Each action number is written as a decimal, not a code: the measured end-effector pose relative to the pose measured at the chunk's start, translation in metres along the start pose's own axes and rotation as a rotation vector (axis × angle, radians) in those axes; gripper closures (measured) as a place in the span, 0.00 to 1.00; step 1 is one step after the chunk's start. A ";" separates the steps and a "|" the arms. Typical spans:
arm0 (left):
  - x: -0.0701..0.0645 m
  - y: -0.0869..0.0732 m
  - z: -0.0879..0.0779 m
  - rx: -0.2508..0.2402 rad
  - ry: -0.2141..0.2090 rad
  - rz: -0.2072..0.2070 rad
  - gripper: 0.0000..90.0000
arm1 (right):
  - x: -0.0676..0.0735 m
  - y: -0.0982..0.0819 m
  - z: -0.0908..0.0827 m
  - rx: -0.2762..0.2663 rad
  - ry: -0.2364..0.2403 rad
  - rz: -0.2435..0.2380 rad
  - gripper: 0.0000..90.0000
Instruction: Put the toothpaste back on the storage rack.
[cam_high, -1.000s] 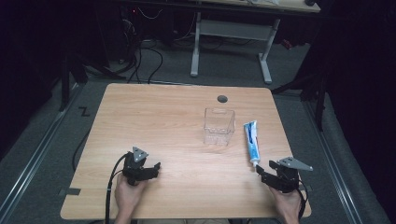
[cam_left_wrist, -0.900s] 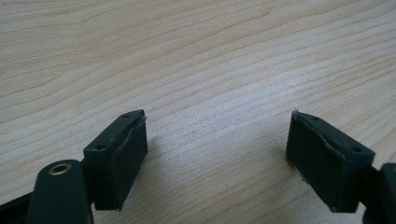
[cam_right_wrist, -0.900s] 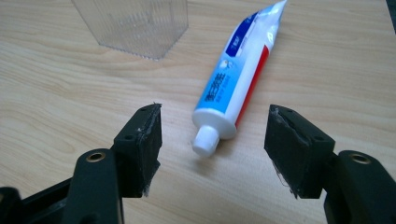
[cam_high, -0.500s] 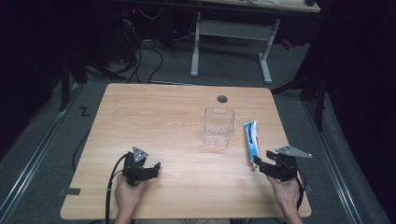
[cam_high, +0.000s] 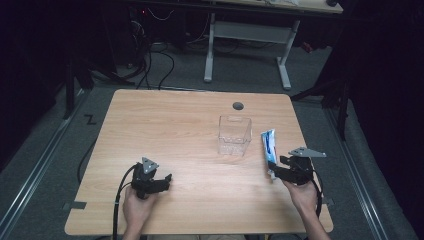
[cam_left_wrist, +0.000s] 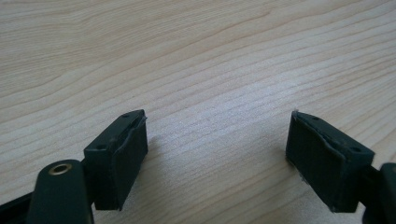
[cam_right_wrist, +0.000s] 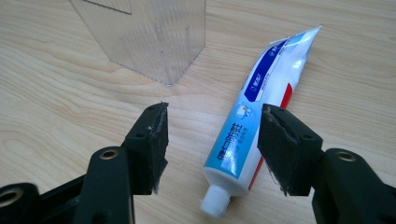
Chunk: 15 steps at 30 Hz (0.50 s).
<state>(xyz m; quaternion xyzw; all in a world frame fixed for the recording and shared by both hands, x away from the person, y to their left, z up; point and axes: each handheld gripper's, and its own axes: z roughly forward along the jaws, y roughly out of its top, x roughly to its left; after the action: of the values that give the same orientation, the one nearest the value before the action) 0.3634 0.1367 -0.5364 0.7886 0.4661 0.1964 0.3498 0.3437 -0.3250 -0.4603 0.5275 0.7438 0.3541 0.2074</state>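
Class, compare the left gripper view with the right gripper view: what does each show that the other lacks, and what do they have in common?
The left gripper view alone shows the left tongs, jaws spread wide over bare wood with nothing between them. The right gripper view alone shows the right tongs, also open, with a blue and white toothpaste tube lying flat on the table, its white cap nearest the camera between the jaws, and a clear plastic container standing beyond it. Both share the light wooden table and a pair of black padded jaws rising from the bottom edge.
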 end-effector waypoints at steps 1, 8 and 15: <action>0.000 0.000 0.000 0.000 0.000 0.000 0.23 | 0.000 0.000 0.000 0.000 0.000 0.000 0.48; 0.000 0.000 0.000 -0.001 0.003 -0.004 0.24 | 0.000 0.011 0.015 0.056 -0.039 -0.042 0.47; 0.000 0.000 0.000 -0.001 0.005 -0.005 0.24 | -0.004 0.024 0.025 0.070 -0.067 -0.033 0.48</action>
<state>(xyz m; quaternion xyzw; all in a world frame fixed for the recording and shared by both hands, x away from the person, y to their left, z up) 0.3637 0.1365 -0.5363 0.7867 0.4688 0.1978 0.3496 0.3780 -0.3161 -0.4592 0.5337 0.7571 0.3063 0.2194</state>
